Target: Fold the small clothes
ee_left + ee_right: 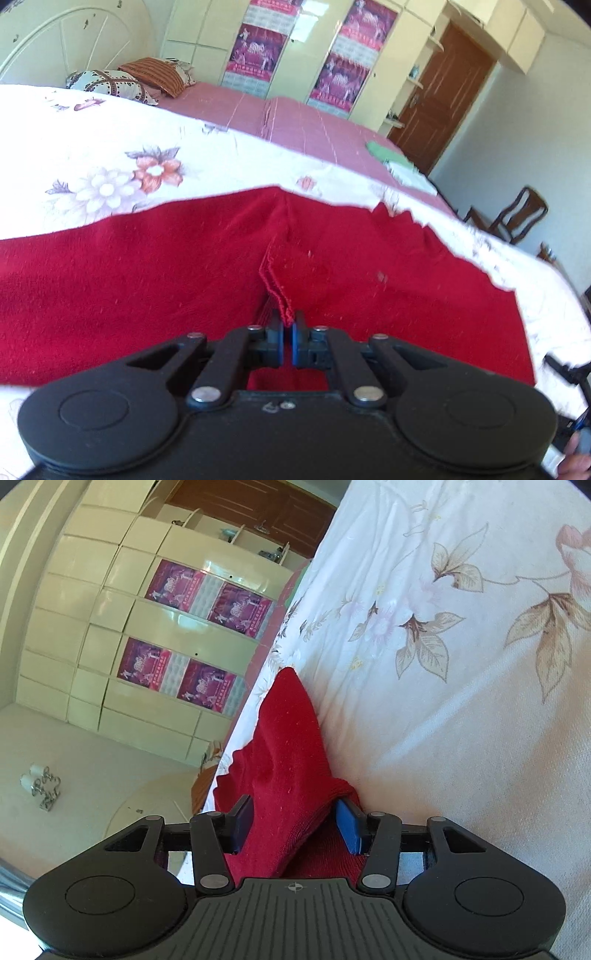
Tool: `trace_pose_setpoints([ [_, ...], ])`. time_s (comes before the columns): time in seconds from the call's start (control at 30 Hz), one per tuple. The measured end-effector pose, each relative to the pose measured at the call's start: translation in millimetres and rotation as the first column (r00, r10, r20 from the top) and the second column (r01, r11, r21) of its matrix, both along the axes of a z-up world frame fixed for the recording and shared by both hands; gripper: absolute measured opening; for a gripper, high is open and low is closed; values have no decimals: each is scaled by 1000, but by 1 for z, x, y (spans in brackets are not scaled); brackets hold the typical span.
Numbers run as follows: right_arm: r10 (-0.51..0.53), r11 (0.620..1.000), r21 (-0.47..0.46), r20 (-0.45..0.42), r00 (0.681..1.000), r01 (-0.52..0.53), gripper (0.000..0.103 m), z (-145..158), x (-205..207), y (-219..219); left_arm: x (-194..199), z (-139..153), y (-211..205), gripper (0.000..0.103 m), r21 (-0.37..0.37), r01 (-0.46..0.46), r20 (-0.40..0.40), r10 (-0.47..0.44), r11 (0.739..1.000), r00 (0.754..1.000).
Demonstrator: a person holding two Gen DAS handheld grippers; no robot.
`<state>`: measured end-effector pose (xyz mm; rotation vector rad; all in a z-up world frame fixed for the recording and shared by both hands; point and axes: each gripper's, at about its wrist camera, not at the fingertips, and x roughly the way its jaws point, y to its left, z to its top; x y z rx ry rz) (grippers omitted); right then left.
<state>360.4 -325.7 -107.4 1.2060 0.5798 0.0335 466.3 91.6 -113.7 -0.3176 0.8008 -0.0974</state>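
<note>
A red knit garment [147, 280] lies spread on a white floral bedsheet [92, 155]. My left gripper [288, 325] is shut on a pinched ridge of the red garment near its middle seam, low over the cloth. In the right wrist view the red garment [284, 760] rises in a fold between the fingers. My right gripper [295, 827] stands with its jaws apart around an edge of the cloth; its blue pads [351, 825] sit either side of the fold without squeezing it. The view is tilted, with the bedsheet [461, 664] to the right.
A pink bedspread [295, 122] lies beyond the sheet, with pillows [122, 81] at the headboard and folded green and white cloth [399, 158] at its far edge. A wardrobe with posters [332, 55], a brown door [443, 92] and a wooden chair [513, 218] stand beyond.
</note>
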Motion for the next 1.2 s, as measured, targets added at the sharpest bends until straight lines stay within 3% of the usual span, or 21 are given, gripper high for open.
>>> trace_pose_setpoints([
  [0.2,1,1000,8,5,1000,-1,49,0,-2,-5,-1,-5,-1,3,-4,-17,-6,17,1000,1000],
  [0.27,4,999,-53,-16,1000,-5,16,5,-3,-2,-5,1,0,3,-6,-28,33,28,1000,999],
  [0.3,15,995,-98,-36,999,-18,6,9,-4,1,-7,4,-1,3,5,-25,48,25,1000,999],
  [0.4,45,977,-204,-74,996,-59,6,15,-6,6,-4,-3,-12,3,70,16,-9,-16,997,1000],
  [0.5,71,958,-269,-102,992,-97,6,18,-8,9,-6,-8,-11,3,54,9,-7,-9,998,1000],
  [0.57,93,950,-293,-71,993,-110,11,29,-17,8,-7,-9,-9,5,32,9,2,-9,999,1000],
  [0.6,117,950,-287,-36,992,-122,31,33,-24,5,-8,-8,-7,17,20,10,9,-10,1000,1000],
  [0.63,129,950,-286,1,992,-123,60,38,-30,3,-9,-7,-7,33,16,11,22,-11,1000,1000],
  [0.7,117,937,-335,38,992,-98,64,46,-38,-1,-10,-2,-8,39,23,16,58,-17,1000,998],
  [0.77,128,921,-375,25,991,-109,64,48,-32,-3,1,-3,-11,35,32,14,28,-15,999,999],
  [0.83,148,914,-384,20,989,-129,37,45,-16,-5,10,-7,-11,25,12,3,1,-3,1000,1000],
  [0.9,162,912,-384,10,987,-146,37,40,4,-5,16,-10,-13,16,28,4,-4,-3,1000,1000],
  [0.93,169,907,-390,-4,986,-157,37,36,13,-3,19,-11,-14,6,28,12,-2,-12,1000,1000],
  [1.03,196,902,-381,-54,979,-201,36,21,44,-3,16,-8,-17,4,52,-4,41,2,999,999],
  [1.07,209,899,-380,-59,976,-216,27,16,51,-5,12,-5,-16,4,58,-25,81,20,998,996],
  [1.1,222,885,-404,-73,972,-232,5,14,57,-5,8,-3,-15,4,78,-48,105,40,996,994],
  [1.2,202,884,-414,-87,976,-219,5,8,58,-8,9,-15,-14,5,99,-43,51,38,994,998],
])
